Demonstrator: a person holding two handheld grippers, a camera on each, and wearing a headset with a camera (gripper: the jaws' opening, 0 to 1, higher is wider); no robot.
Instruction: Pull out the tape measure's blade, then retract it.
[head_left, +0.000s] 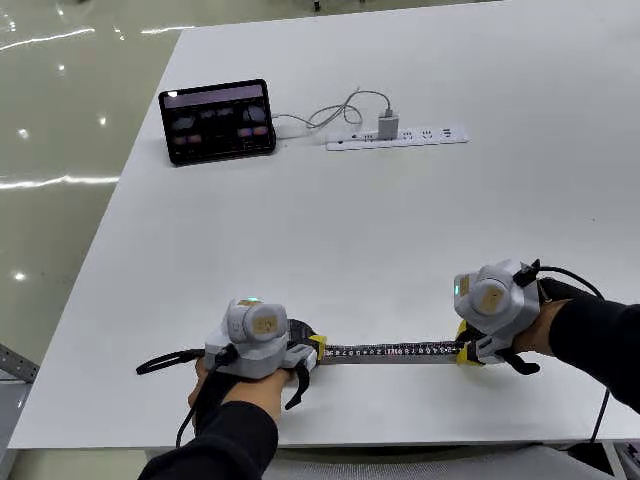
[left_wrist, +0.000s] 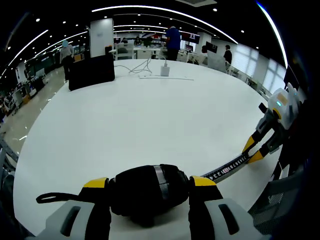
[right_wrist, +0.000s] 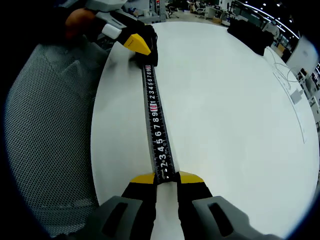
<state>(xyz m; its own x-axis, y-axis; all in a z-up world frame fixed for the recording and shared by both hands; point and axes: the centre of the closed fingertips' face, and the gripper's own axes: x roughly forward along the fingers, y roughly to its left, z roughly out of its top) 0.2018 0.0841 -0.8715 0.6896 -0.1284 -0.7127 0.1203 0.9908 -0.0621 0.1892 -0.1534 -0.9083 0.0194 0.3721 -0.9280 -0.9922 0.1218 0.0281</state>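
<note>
The tape measure sits near the front edge of the smooth white counter (head_left: 350, 230). Its case (left_wrist: 150, 192) is a rounded, matte black lump with a grey band across it. The left tongs (left_wrist: 149, 182), with yellow tips on pale grey plastic bodies, squeeze it from both sides. A thin black loop (left_wrist: 50, 197) trails from the case onto the counter. The blade (right_wrist: 156, 125) is a flat, dark strip printed with pale numerals and a red mark partway along. It runs straight and low over the counter from the case to the right tongs (right_wrist: 166, 176), which are pressed together on its free end. The left hand (head_left: 245, 385) comes in from the counter's front edge, with a dark sleeve behind it. The right hand (head_left: 540, 330) reaches in from the right and wraps its tool from behind. The blade's end hook is buried between the right tips. The case's underside is hidden, and the numerals are too small to read from the head view. Grey mesh (right_wrist: 50, 125) fills the space beside the counter edge. A dark tablet (head_left: 217, 121) and a white power strip (head_left: 400, 137) lie far back.
</note>
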